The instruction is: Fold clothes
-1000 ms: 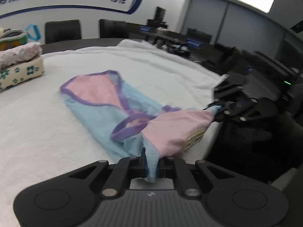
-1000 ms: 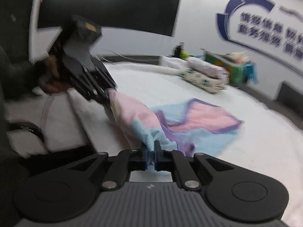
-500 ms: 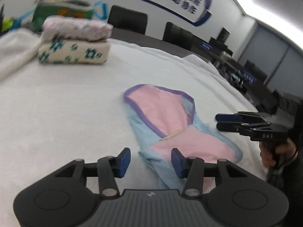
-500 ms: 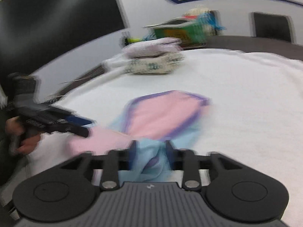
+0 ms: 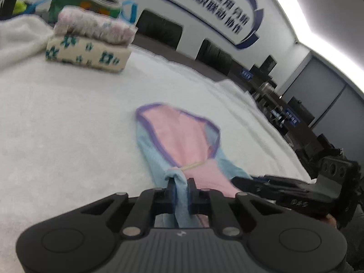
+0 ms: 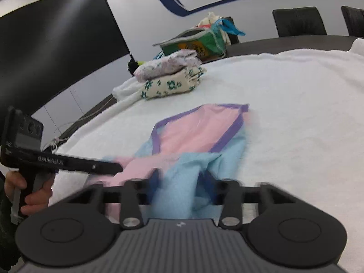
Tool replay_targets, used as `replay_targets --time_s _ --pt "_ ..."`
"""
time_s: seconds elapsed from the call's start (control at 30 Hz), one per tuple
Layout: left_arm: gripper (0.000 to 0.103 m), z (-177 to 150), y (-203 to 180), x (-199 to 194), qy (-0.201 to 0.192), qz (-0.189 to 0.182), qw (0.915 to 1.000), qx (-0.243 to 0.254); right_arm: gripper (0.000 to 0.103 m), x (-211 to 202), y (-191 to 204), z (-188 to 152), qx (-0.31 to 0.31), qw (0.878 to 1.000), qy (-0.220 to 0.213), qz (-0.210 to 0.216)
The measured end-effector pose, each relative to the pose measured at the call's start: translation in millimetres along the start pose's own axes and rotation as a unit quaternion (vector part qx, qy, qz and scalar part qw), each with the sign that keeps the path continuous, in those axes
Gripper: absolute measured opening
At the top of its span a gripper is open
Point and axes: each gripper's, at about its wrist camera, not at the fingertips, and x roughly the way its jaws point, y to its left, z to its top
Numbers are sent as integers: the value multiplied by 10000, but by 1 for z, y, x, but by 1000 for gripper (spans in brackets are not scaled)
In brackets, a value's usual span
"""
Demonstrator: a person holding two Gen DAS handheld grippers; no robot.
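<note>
Left claw [image 5: 181, 190]: matte black plastic body with a ribbed dark grey centre panel bearing a small white logo. Two shallow circular recesses sit at the outer ends of the housing. Angular black linkage arms run forward, each pinned by a round silver screw head. The inner faces of the fingers carry blue pads [image 5: 173, 191].

Right claw [image 6: 176, 183]: same construction, with ribbed grey panel, white logo, two circular recesses and two silver pivot screws.

Seen from the side, each unit shows a black pistol-style handle and white lettering along its flank. Dark sleeve [image 6: 5, 234] visible at the wrist.
</note>
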Motion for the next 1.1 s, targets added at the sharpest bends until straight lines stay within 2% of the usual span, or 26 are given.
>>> replay_targets --time_s 0.07,0.23,0.3,0.37,0.4,0.47,0.53,0.67,0.73,0.77,1.0,1.1 --pt "6 0 -8 -4 -179 -99 9997 166 5 -5 5 -3 -76 9999 -134 -78" --pt "8 4 -15 16 -211 260 9988 362 5 -29 13 -5 -140 9978 -541 -350" --pt "17 2 -14 13 -238 327 9984 395 7 -24 14 -8 -172 9962 -464 -717" --pt "30 -4 -11 3 -283 336 9982 410 21 -13 15 -11 -246 9953 -235 -904" --pt "34 -6 -10 -2 -305 341 9981 417 27 -10 16 -13 -296 9950 -164 -941" --pt "47 -12 -7 -12 -350 351 9978 431 48 -15 18 -12 -454 9935 -318 -995" --pt "50 -17 -5 -22 -395 360 9976 446 53 -28 17 -10 -515 9912 -591 -1063" --pt "51 -30 -6 -39 -400 193 9973 585 60 -58 12 -7 -725 9883 -921 -975" --pt "56 -38 -9 -46 -381 54 9968 699 65 -66 13 -10 -939 9873 -916 -892" --pt "57 -42 -12 -47 -393 10 9962 771 68 -68 13 -13 -1032 9871 -870 -863" --pt "58 -56 -25 -48 -321 23 9907 1324 71 -62 18 -30 -1479 9858 -518 -606" --pt "59 -59 -25 -47 -279 -24 9896 1412 72 -56 22 -35 -1648 9841 -353 -566"
